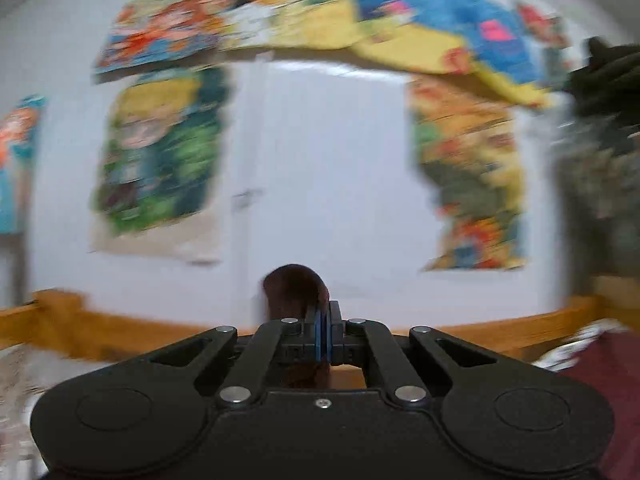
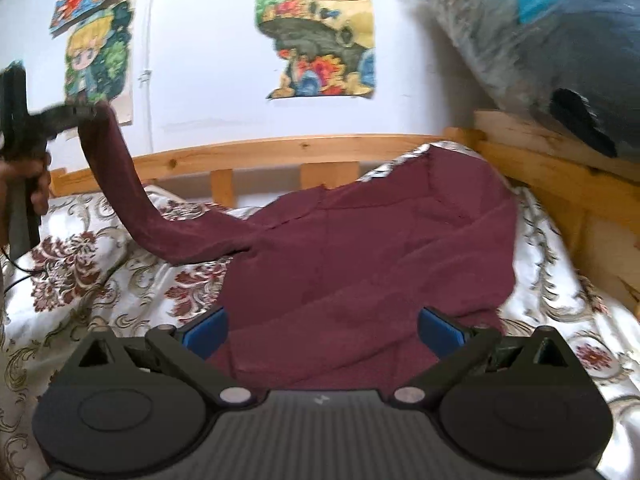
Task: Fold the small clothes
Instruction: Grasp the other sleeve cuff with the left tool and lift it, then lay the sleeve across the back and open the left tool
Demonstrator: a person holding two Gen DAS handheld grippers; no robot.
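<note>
A maroon garment (image 2: 380,248) lies spread on the floral bedspread (image 2: 80,280). One long sleeve (image 2: 120,184) is lifted off the bed toward the upper left. My left gripper (image 2: 86,112) is shut on the sleeve's end, held by a hand at the left edge of the right wrist view. In the left wrist view the left gripper (image 1: 323,320) has its blue pads pressed together with a bunch of maroon cloth (image 1: 294,290) sticking out above them. My right gripper (image 2: 322,330) is open just above the garment's near edge, its blue pads (image 2: 206,330) apart, nothing gripped.
A wooden bed rail (image 2: 280,152) runs along the wall behind the bed, and a wooden headboard (image 2: 560,168) stands at the right. A bagged blue plush bundle (image 2: 540,40) rests on it. Cartoon posters (image 2: 316,28) hang on the white wall.
</note>
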